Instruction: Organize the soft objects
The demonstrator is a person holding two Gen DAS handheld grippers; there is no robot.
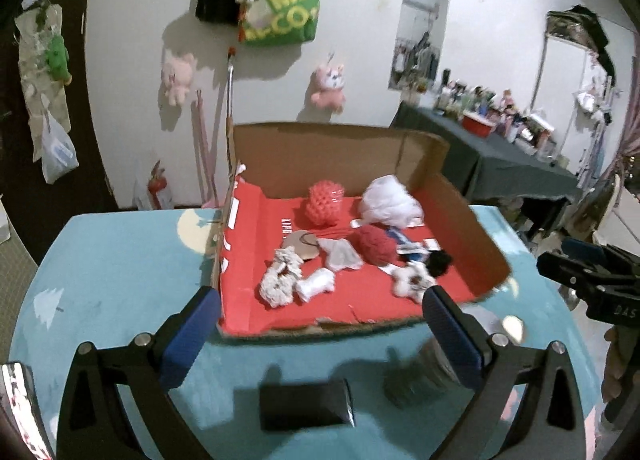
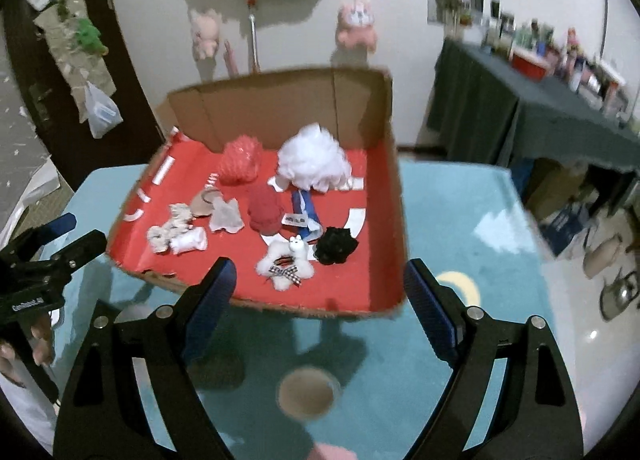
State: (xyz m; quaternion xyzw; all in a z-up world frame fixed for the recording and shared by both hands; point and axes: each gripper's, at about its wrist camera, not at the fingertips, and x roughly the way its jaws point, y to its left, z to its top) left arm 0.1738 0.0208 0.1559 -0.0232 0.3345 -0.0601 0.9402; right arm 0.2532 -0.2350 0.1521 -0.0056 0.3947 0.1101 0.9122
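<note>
A shallow cardboard box with a red floor sits on the teal table. In it lie several soft things: a white mesh puff, a pink-red net ball, a dark red knit ball, a black pompom, a white bear toy and white rags. My left gripper is open and empty at the box's near edge. My right gripper is open and empty above the near edge, close to the bear.
The teal table carries a round cup below my right gripper and a dark flat object below my left. Plush toys and bags hang on the wall behind. A cluttered dark table stands at the right.
</note>
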